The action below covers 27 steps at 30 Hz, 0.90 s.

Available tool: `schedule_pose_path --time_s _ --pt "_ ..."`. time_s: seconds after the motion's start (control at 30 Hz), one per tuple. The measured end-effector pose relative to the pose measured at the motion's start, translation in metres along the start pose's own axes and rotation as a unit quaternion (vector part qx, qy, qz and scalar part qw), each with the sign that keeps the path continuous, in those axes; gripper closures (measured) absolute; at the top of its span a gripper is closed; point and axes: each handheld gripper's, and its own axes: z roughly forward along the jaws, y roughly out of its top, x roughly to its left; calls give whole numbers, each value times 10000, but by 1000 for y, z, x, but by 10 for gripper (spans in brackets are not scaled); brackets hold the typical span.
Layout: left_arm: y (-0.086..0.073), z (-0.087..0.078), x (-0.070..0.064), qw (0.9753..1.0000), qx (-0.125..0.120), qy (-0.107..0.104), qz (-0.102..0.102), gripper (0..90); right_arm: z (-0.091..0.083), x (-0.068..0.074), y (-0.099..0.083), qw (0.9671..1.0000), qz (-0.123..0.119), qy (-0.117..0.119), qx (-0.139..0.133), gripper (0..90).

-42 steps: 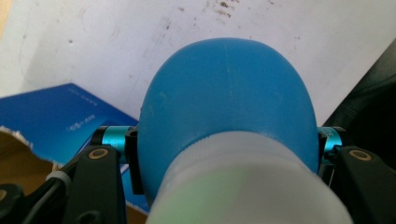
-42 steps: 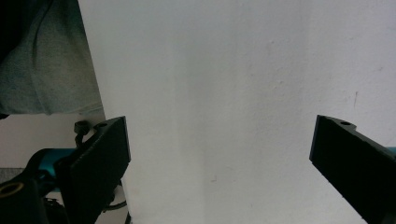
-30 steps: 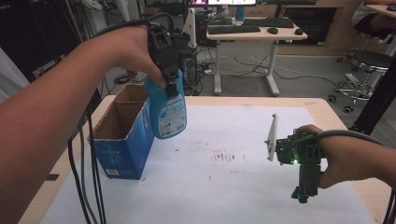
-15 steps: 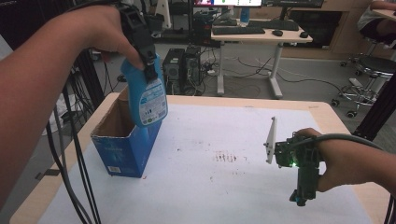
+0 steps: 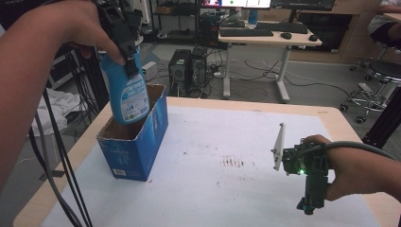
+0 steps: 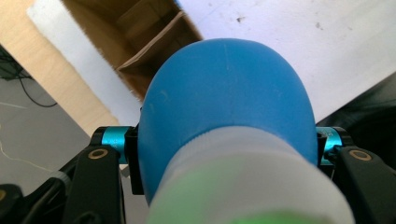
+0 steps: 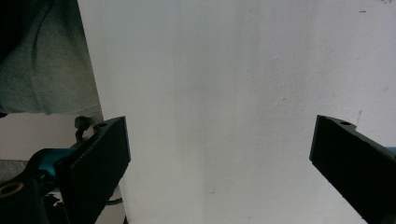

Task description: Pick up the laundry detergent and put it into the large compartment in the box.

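Change: the bottle (image 5: 126, 90) has travelled from above the surface, beside the box (image 5: 135, 142), to right over the box's open top, and its base now dips past the rim.
Meaning: I judge the carry is nearly over; what remains is lowering and letting go.
Bottle: blue, label facing the camera, tilted a little, cap end up in the high view; the left gripper view looks along its rounded body toward brown cardboard dividers below.
Box: blue outside, brown inside, open, standing at the left of the white surface (image 5: 227, 142).
Left tongs (image 5: 124, 40): clenched on the bottle near its neck, one jaw pressed to each side of it; opened as wide as the bottle.
Right tongs (image 5: 309, 201): jaws spread wide apart, grasping nothing, pointing down at bare white sheet at the right of the surface, well apart from the box.
Risk: the bottle could catch on a divider if it goes down off-centre.
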Motion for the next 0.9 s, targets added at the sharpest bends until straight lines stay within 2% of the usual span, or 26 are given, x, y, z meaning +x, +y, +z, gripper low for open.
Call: schedule_pose_path --time_s 0.1,0.23,0.3,0.37,0.5,0.57,0.7,0.8,0.9 --pt "-3 3 6 10000 3 66 0 394 1 -1 1 10000 20 15 -1 41" --pt "-4 10 9 9992 18 206 335 394 1 -1 3 10000 9 27 10 42" --pt "-3 16 10 9989 33 231 412 394 1 -1 3 10000 30 25 13 42" --pt "-3 21 11 9987 66 180 472 393 1 -1 3 10000 39 25 8 42" --pt "-2 33 15 9988 118 36 466 393 1 -1 3 10000 58 23 32 41" --pt "-2 41 16 9985 124 36 534 393 1 -1 3 10000 76 25 30 42" --pt "-4 55 21 9984 182 37 541 393 1 -1 2 10000 66 20 22 42" --pt "-5 69 26 9985 148 -26 530 393 1 -1 2 9999 104 21 32 42" --pt "-6 80 28 9980 159 -58 604 393 2 -1 3 9999 111 27 58 42"
